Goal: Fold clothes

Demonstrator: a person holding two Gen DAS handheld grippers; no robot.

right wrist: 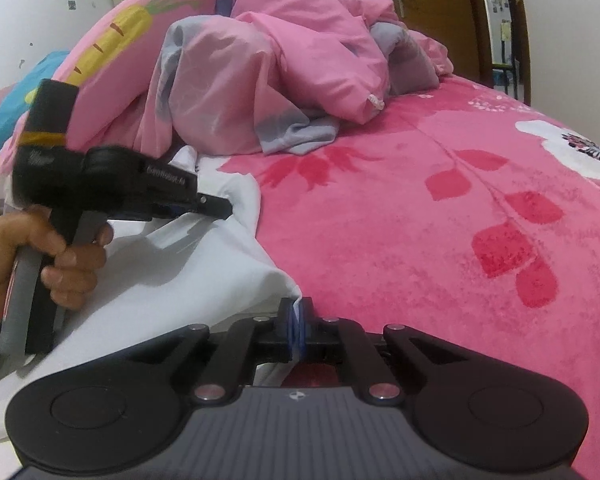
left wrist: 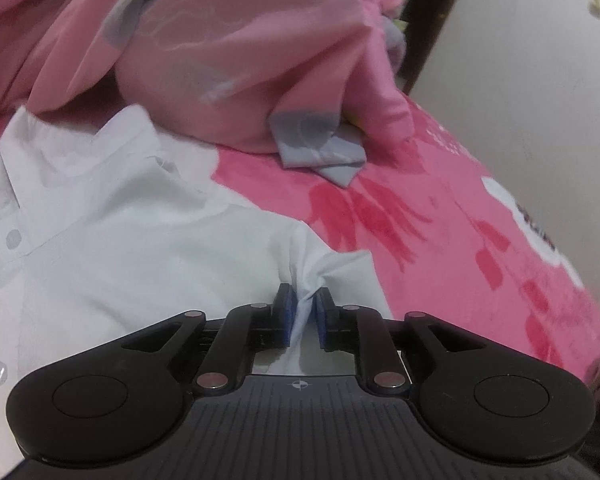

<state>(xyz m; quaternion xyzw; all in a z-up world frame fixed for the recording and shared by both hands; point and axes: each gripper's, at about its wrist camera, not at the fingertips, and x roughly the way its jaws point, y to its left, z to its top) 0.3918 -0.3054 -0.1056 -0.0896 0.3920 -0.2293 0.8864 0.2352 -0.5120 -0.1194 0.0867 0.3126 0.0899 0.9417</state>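
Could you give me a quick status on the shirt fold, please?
Both hand-held grippers, left and right, pinching the white shirt edge. Shirt flat on pink blanket. Heaped pink duvet behind.

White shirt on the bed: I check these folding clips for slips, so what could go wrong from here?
1. The left gripper holds only a bunched twist of the white shirt, with its blue pads apart, so the cloth may slip out.
2. The right gripper pinches just the edge, which could pull free.
3. The pink duvet lies against the collar and might snag.

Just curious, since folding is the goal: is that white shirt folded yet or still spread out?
Still spread out. The white shirt lies open on the pink bed cover, collar and buttons showing, its edge pinched at two places.
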